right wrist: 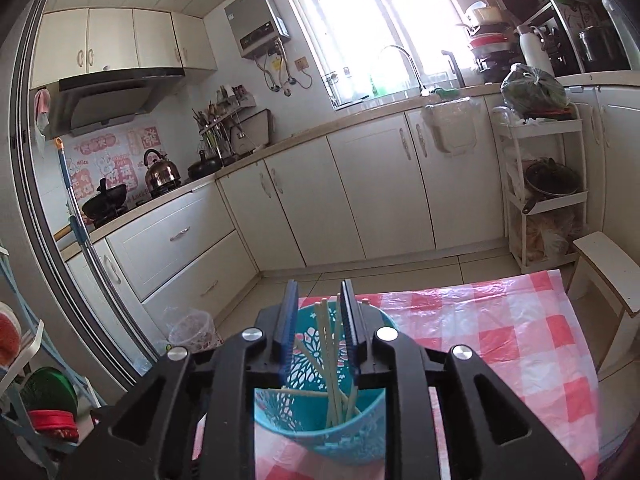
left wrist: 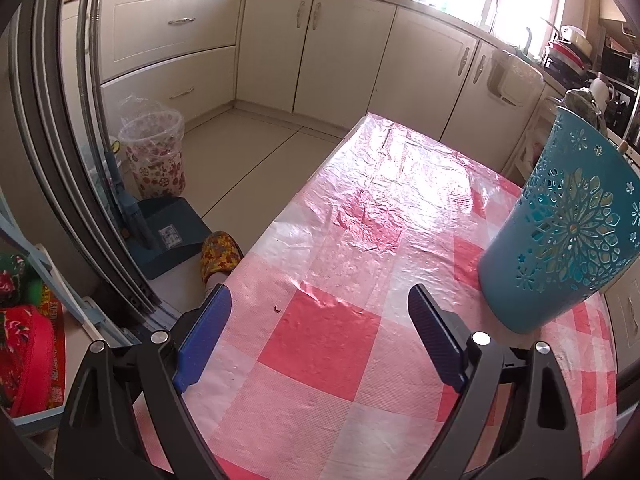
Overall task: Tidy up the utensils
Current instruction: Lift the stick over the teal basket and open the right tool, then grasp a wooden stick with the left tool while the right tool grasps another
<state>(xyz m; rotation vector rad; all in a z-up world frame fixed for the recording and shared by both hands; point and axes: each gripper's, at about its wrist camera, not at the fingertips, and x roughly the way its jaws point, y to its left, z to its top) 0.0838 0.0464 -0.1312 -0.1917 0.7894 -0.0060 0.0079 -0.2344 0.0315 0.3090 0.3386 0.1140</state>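
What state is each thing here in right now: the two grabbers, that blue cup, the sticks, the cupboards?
Left gripper: jaws wide open, empty, above the table.
Right gripper: jaws slightly apart, gripping nothing, above the holder.
Teal holder: upright on the checked tablecloth.
Chopsticks: standing loosely inside the holder, leaning.
Cabinet doors: all closed.
Floral bin: lined with a clear bag, on the floor.

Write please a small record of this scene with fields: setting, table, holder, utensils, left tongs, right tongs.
setting: home kitchen
table: pink checked cloth
holder: teal cut-out cup, upright on the cloth
utensils: pale chopsticks standing inside the cup
left tongs: open wide, nothing between, over the cloth beside the cup
right tongs: above the cup, narrow gap, gripping nothing
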